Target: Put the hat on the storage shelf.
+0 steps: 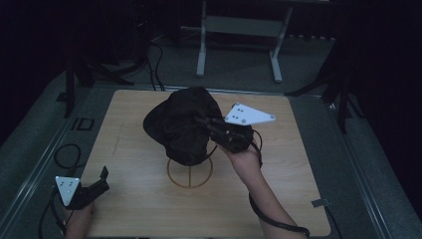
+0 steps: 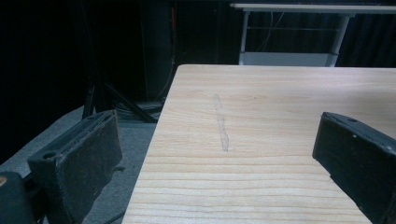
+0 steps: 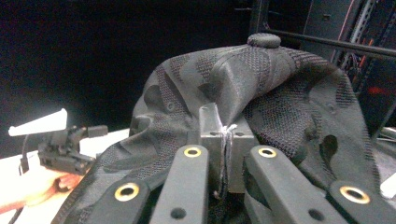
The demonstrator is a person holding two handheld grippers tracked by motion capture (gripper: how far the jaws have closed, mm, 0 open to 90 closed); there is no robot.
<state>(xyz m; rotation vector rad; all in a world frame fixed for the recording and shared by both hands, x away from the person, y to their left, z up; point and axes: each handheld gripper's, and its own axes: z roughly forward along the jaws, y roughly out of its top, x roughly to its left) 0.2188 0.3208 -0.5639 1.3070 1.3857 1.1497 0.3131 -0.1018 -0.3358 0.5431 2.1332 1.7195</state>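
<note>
The right gripper (image 1: pixel 211 124) is clamped on the black cap (image 1: pixel 181 124), held above the wire stand (image 1: pixel 189 174) mid-table, while the left gripper (image 1: pixel 102 181) rests wide open at the table's (image 1: pixel 139 199) near-left corner

A light wooden bench (image 1: pixel 139 199) with rounded corners stands on grey floor (image 1: pixel 378 164). A thin ring-shaped wire stand (image 1: pixel 189 173) rests on it near the middle.

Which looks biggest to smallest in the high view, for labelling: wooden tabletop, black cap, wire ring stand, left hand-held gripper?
1. wooden tabletop
2. black cap
3. wire ring stand and left hand-held gripper: look alike in size; the cap hides part of the stand, so unranked.
</note>
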